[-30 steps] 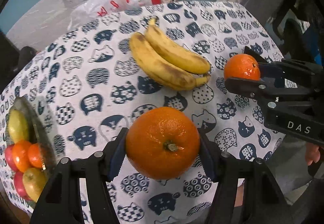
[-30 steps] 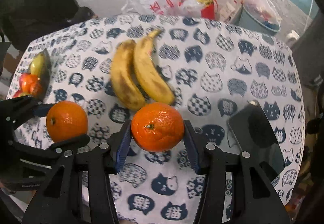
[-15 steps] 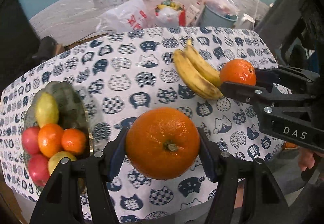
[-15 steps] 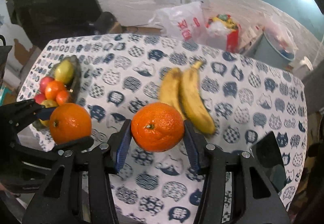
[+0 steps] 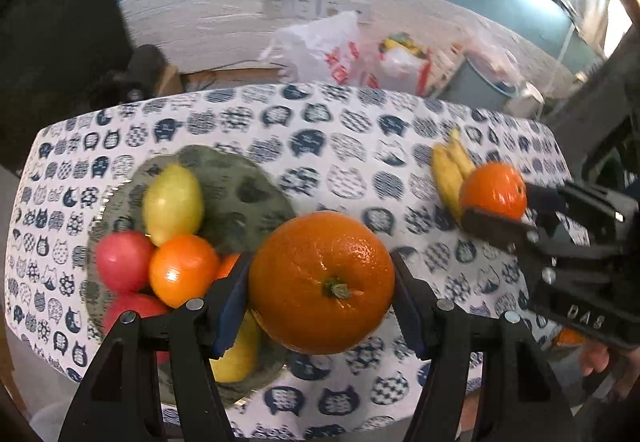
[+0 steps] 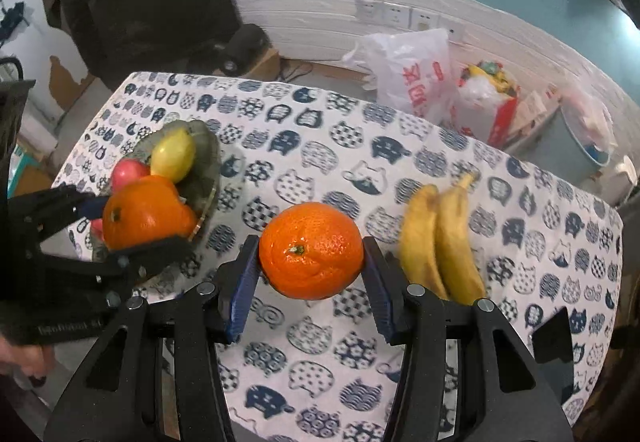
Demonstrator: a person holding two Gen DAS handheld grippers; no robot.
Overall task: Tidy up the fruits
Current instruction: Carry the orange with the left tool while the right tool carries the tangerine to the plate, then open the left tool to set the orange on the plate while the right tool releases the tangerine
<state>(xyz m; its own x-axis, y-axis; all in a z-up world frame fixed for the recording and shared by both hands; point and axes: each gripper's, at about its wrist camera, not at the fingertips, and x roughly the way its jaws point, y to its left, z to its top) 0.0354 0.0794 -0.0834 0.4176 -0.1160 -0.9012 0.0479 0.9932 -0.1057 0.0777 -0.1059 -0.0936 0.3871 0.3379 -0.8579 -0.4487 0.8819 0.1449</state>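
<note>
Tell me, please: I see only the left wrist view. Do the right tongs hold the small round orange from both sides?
Observer: Yes. In the right wrist view, both blue pads of the right tongs press the small round orange.
Operator: What does it half hide from me?
Observer: Two yellow bananas, lying side by side, full length in view here.
Operator: Is anything beyond them?
Observer: A flat black rectangular object lies near the edge of the cat-print tablecloth; I cannot tell what it is.

Black angular gripper frames, blue-padded fingers (image 5: 228, 306), silver screws, white "DAS" lettering
</note>
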